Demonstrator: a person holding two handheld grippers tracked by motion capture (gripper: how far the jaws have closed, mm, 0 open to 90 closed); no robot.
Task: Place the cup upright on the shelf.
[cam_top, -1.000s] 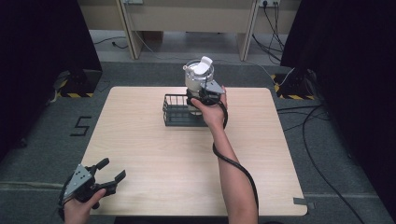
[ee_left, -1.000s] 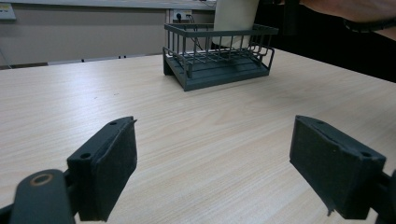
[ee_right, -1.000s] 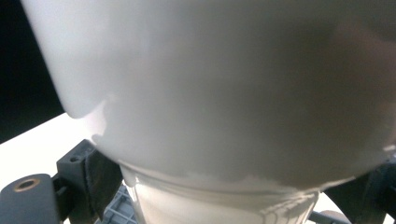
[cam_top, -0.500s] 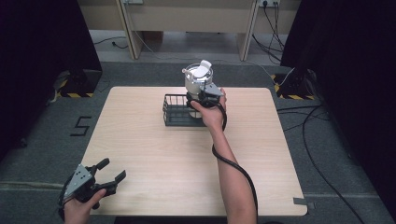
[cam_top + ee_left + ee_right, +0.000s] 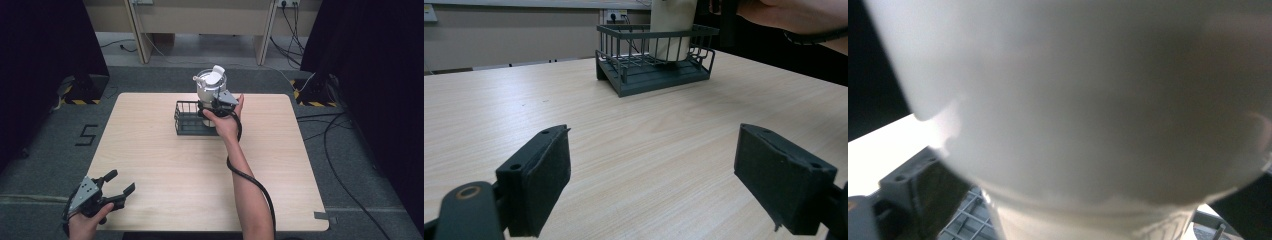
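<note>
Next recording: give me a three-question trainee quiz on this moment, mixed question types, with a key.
1. True or false: the white container stands in the dark wire basket.
2. Where is the left gripper? A) over the basket B) at the near left edge of the table, jaws apart and nothing between them C) clamped on the container
3. In a few words: what is right in front of the right gripper?

Key
1. True; the left gripper view shows its base inside the basket's wires.
2. B
3. The white container's wall, close between the jaws, which have just been opening; whether the pads touch it is not clear.
</note>
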